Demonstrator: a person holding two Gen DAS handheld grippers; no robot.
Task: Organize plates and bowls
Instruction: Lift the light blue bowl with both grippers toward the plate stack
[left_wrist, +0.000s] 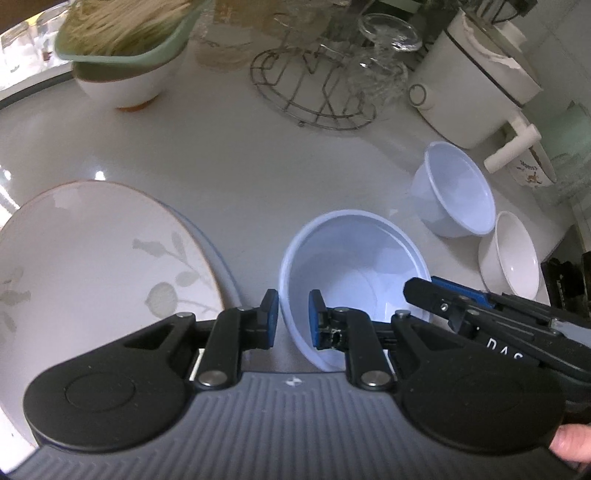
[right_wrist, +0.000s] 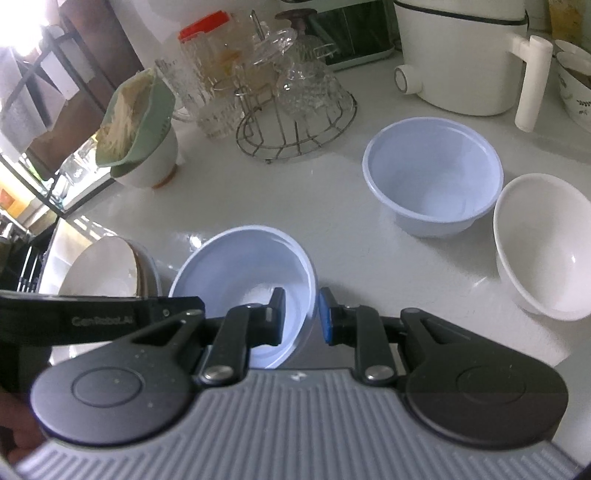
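Left wrist: hand-held gripper (left_wrist: 293, 319) nearly closed on blue bowl (left_wrist: 351, 266) rim.

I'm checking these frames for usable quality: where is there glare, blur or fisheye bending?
Left wrist view: the green-rimmed bowl of noodles is smeared by motion blur, and a small glare spot sits on the white countertop. Right wrist view: the top-left corner is blown out by window light, and the edges bow.

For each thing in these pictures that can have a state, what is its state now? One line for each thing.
Left gripper: shut on the near blue bowl's rim.
Right gripper: shut on the same bowl's opposite rim.
Near blue bowl: empty, held by both grippers.
Far blue bowl: upright, empty, on the counter.
White bowl: empty, beside the far blue bowl.
Leaf-patterned plate: lying on top of another plate.
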